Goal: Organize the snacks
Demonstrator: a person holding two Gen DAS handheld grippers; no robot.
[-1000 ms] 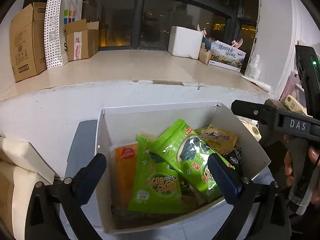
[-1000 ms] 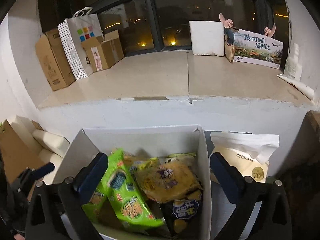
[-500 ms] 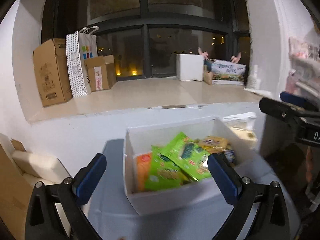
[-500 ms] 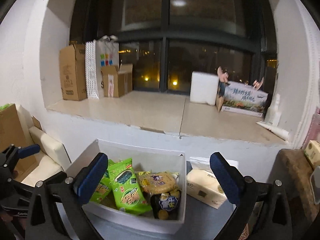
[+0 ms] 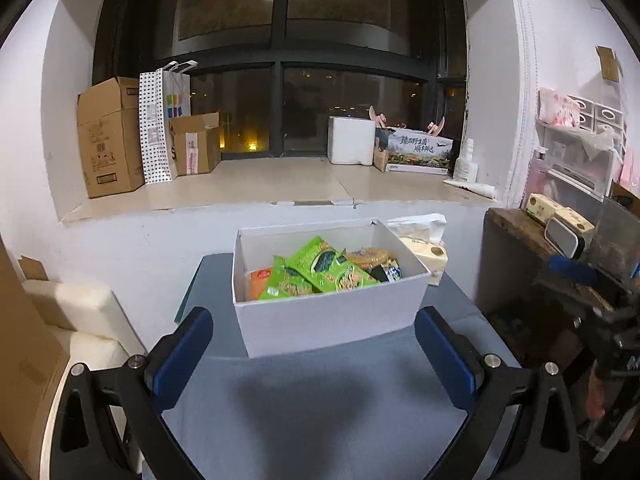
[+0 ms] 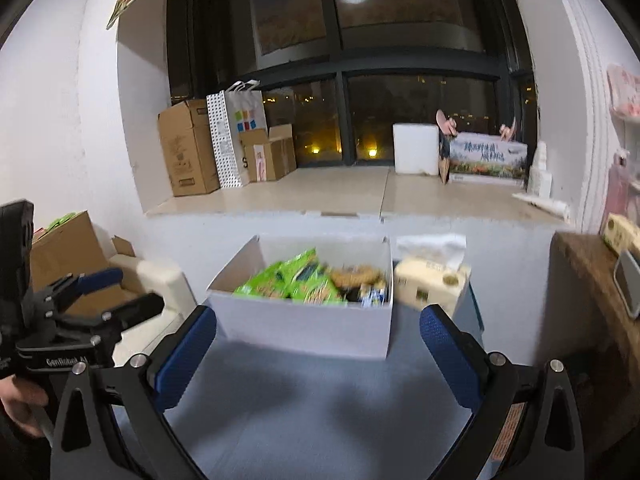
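Note:
A white open box [image 5: 332,320] stands on the grey table [image 5: 320,408] and holds several snack packs: green seaweed bags [image 5: 324,270], an orange pack [image 5: 260,282], a yellow pack and a dark one. It also shows in the right wrist view [image 6: 304,326]. My left gripper [image 5: 316,354] is open and empty, held back from the box's near wall. My right gripper [image 6: 318,354] is open and empty, also short of the box. The left gripper also shows in the right wrist view [image 6: 100,296] at the left edge.
A tissue pack [image 5: 426,254] sits right of the box. A wooden stand [image 5: 520,232] with small boxes is at the right. A cream cushion [image 5: 76,312] and brown cartons lie at the left. The window ledge [image 5: 280,184] behind carries cardboard boxes, a paper bag and a white foam box.
Both grippers have pulled back and up from over the box. The box now lies well ahead of the fingers; both grippers stay open and empty.

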